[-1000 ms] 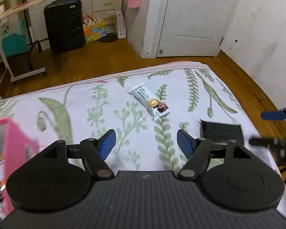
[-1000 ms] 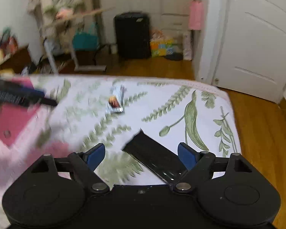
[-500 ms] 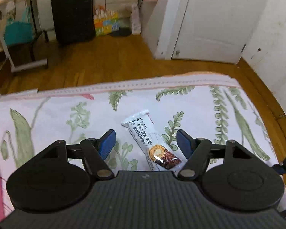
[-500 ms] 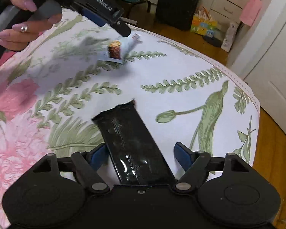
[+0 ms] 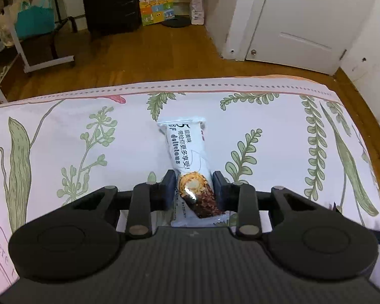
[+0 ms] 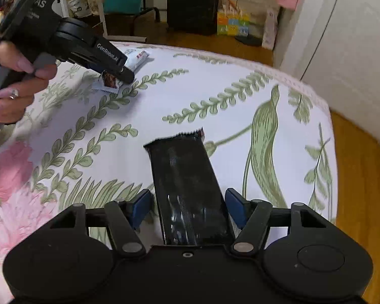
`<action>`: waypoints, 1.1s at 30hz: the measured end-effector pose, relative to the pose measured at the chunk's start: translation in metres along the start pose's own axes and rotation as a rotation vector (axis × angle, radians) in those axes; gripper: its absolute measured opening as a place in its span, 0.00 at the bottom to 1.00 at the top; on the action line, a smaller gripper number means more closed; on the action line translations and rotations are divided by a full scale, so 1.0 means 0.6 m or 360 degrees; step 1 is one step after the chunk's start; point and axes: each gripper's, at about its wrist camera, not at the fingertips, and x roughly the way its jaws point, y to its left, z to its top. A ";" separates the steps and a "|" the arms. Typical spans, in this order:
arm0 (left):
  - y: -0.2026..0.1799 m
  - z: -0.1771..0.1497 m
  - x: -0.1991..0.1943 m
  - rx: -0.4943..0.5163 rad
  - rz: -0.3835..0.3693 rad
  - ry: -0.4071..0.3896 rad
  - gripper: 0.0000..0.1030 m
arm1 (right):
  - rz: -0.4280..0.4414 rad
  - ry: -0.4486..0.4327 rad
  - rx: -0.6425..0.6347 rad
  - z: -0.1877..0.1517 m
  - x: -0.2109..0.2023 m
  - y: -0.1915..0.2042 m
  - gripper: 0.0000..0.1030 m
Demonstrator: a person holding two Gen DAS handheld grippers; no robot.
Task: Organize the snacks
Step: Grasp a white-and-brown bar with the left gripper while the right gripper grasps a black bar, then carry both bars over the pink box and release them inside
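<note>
Covering the whole work surface, a leaf-printed bedspread (image 5: 278, 131) carries both snacks while you hold a gripper over each. Your left gripper (image 5: 194, 190) has its jaws pressed against both sides of a white snack bar (image 5: 187, 157), clamped on the end printed with a chocolate-coated piece, while the far end lies flat on the cloth, pointing toward the bed's foot. Your right gripper (image 6: 187, 209) straddles a black snack packet (image 6: 183, 177) with its jaws apart: the blue pad on your right sits just beside the wrapper's edge, and a sliver of cloth shows on the other side, so nothing is gripped yet.

To do this step well, lift the white bar straight up before swinging it, since only one end is held and the free end may droop. On the right, centre the black packet between the pads before squeezing; glossy film is likely to slip or crumple if pinched off-centre.

Hidden from you: the near ends of both wrappers disappear under the gripper bodies, so how deep each sits cannot be judged. No box or tray for the snacks appears in either view. In the right wrist view, your left hand (image 6: 15, 83) and its gripper cover most of the white bar, and the black packet's label cannot be read.
</note>
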 end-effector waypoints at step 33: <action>0.094 -0.170 -0.303 0.0273 -0.0201 0.0279 0.26 | 0.0247 0.0094 0.0467 -0.037 -0.158 0.190 0.55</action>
